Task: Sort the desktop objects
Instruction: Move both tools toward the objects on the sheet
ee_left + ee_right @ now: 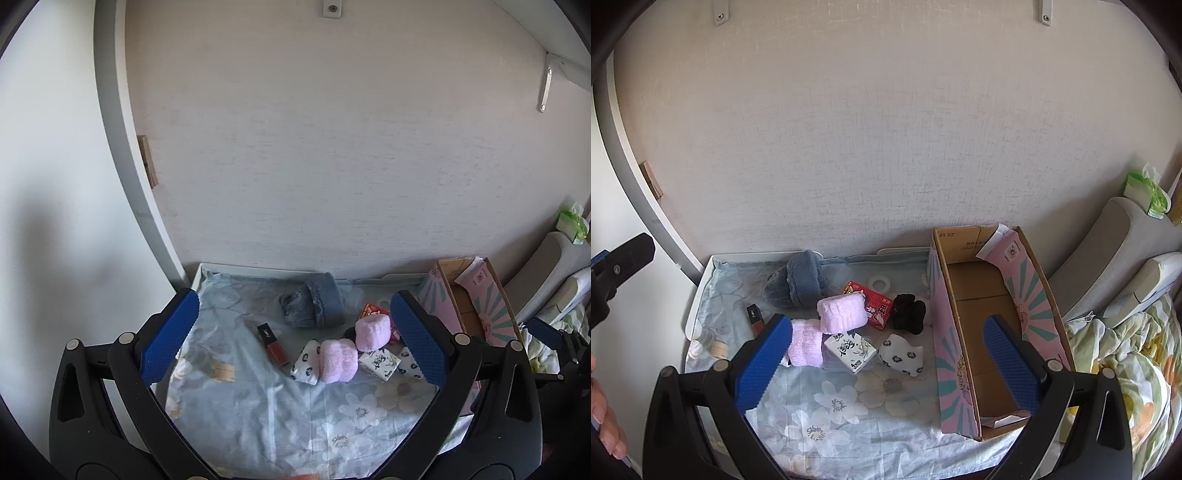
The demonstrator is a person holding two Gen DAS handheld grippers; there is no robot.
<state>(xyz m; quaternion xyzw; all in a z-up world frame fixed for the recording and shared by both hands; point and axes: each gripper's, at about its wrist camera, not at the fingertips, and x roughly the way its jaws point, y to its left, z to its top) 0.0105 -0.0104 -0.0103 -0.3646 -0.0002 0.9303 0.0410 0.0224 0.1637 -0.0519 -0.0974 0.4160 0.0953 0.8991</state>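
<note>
A pile of small things lies on a floral cloth (827, 424): two pink fluffy rolls (843, 314) (338, 360), a blue-grey slipper (314, 302) (799, 282), a red packet (873, 302), a black scrunchie (909, 313), a white patterned tissue pack (851, 350), a spotted cloth (900, 353) and a lipstick (272, 341). An open pink cardboard box (982, 321) (469, 295) stands to their right. My left gripper (295, 339) hovers open above the pile. My right gripper (886, 365) is open too, its right finger over the box. Neither holds anything.
The cloth covers a white tray-like tabletop (701, 291) against a pale wall. A roll of clear tape (881, 283) lies at the back. Bedding (1126, 369) and grey cushions (1108, 251) lie to the right. A person's hand (605, 417) shows at the left edge.
</note>
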